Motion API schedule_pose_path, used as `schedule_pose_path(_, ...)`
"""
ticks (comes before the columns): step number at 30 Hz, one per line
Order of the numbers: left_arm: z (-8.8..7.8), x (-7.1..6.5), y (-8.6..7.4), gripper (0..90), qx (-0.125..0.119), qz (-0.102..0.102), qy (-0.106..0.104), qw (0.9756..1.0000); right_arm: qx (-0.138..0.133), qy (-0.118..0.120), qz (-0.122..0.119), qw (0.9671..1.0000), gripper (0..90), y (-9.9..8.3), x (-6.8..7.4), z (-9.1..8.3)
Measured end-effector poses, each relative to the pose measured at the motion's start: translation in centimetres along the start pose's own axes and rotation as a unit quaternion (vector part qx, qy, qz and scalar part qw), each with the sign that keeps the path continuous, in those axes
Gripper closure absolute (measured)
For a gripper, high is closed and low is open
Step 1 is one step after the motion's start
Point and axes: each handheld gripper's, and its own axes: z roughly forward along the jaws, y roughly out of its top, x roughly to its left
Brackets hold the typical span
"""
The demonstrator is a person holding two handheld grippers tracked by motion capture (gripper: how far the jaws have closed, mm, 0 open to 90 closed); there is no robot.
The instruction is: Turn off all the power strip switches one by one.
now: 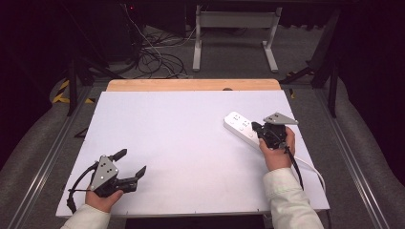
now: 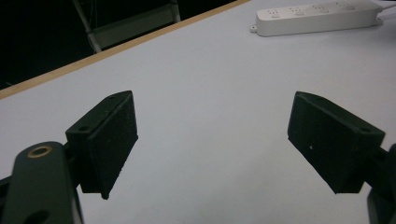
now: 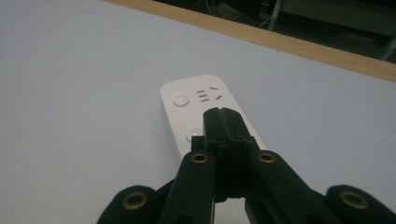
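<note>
White plastic power strip (image 1: 243,128) on white worktop (image 1: 181,152), long axis along right hand-held gripper (image 1: 258,128), whose pressed-together jaws hover over it; left hand-held gripper (image 1: 130,163) spread, well apart.

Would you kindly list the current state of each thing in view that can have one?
Left gripper: open, nothing between its jaws, held low over the table near its front left corner.
Right gripper: shut, jaws together with nothing between them, tips over the power strip.
Power strip: lying flat on the table, sockets up, nothing plugged in where visible.
</note>
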Motion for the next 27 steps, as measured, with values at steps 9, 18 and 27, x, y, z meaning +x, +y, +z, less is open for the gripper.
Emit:
schedule_pose_path(9,-0.1,-0.1,0.0,16.7,-0.001,0.002,0.001,1.0,-0.004,0.006,-0.009,0.9999,90.0,0.5,0.2,-0.2)
schedule_pose_path(18,0.0,-0.2,0.0,16.7,0.0,0.001,0.0,1.0,0.021,0.029,-0.022,0.9991,90.0,2.0,0.4,1.8)
schedule_pose_path(27,0.0,-0.1,0.0,16.7,0.001,0.002,-0.001,1.0,0.039,0.033,0.005,0.9987,90.0,1.6,-0.1,3.9)
